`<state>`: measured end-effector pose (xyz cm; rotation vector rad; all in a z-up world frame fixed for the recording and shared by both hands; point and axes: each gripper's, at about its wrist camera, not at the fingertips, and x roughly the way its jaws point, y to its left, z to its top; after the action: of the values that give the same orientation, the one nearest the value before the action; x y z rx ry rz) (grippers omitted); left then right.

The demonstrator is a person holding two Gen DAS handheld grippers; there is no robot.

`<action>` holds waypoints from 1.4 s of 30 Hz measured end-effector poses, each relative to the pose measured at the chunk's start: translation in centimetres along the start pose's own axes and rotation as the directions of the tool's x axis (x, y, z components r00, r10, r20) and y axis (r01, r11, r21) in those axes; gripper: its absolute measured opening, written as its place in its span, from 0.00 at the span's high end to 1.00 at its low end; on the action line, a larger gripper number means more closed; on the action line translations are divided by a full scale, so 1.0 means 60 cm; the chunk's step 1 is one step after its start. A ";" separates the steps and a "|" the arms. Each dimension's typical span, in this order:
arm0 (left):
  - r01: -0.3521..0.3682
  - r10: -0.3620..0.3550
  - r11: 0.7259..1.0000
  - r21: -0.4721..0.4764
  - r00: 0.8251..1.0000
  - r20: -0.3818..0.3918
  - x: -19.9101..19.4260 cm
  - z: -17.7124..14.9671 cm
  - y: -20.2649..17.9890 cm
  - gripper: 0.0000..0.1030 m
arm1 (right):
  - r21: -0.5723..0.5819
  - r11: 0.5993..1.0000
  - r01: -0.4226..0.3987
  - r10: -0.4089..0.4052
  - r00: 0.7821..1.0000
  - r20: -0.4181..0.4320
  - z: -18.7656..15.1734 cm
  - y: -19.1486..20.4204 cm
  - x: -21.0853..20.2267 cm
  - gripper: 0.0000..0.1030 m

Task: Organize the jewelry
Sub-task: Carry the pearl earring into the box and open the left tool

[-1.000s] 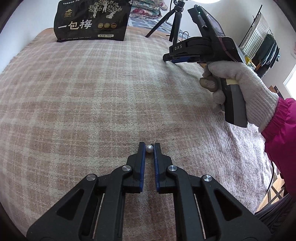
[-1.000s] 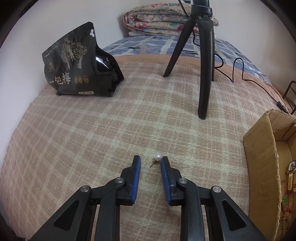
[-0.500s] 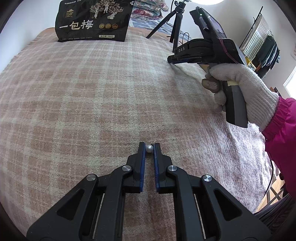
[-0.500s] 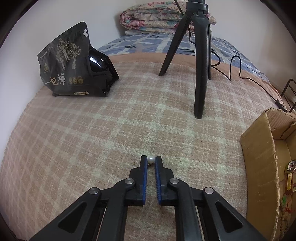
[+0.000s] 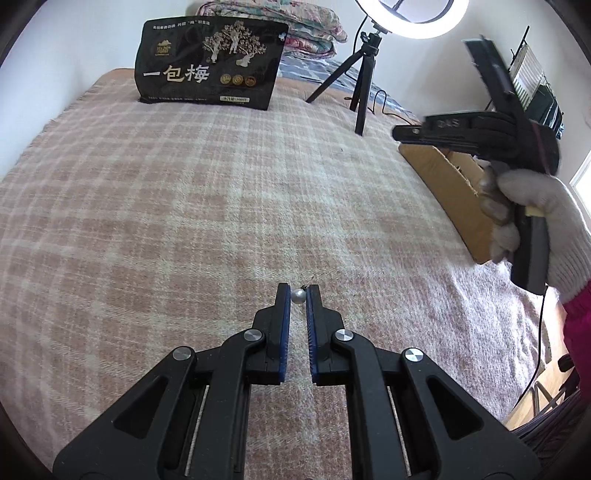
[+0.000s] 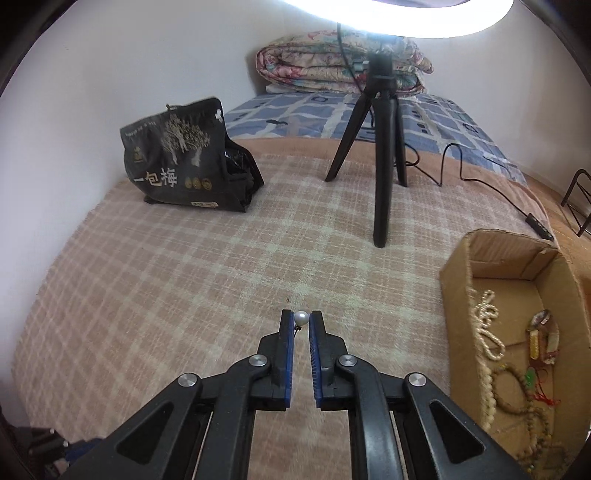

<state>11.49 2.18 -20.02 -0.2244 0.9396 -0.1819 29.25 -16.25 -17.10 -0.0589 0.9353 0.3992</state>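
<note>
We've got a pearl earring (image 5: 297, 296) pinched in the left gripper (image 5: 297, 295), its hook poking out toward 1 o'clock. Right gripper (image 6: 301, 320) nips another pearl earring (image 6: 300, 318), hook toward 7 o'clock; cardboard box (image 6: 458, 295) at 3 o'clock. Both above the bed (image 6: 184, 277).

I am working in a home bedroom: plaid blanket (image 6: 184, 295) covering bed, folded floral quilts (image 6: 343, 61) stacked against wall, ring light (image 5: 410, 22) standing nearby.
</note>
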 end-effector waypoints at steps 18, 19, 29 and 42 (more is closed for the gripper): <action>0.038 -0.043 0.997 0.070 0.997 0.067 -0.044 0.065 -0.058 0.94 | 0.052 0.998 0.033 -0.037 0.997 0.073 -0.062 -0.081 -0.202 0.94; 0.044 -0.050 0.996 0.080 0.996 0.070 -0.043 0.072 -0.066 0.94 | 0.059 0.998 0.035 -0.040 0.996 0.074 -0.067 -0.088 -0.210 0.94; 0.093 -0.113 0.976 0.198 0.989 0.092 -0.024 0.133 -0.160 0.94 | 0.161 0.984 0.078 -0.091 0.993 0.081 -0.119 -0.174 -0.261 0.94; 0.159 -0.185 0.953 0.259 0.979 0.080 0.038 0.208 -0.259 0.94 | 0.212 0.974 0.084 -0.102 0.992 0.074 -0.148 -0.218 -0.275 0.94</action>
<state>22.11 -11.95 -10.49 -0.0794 0.7845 -0.4441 18.43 -35.41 -10.91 0.1047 0.8823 0.2135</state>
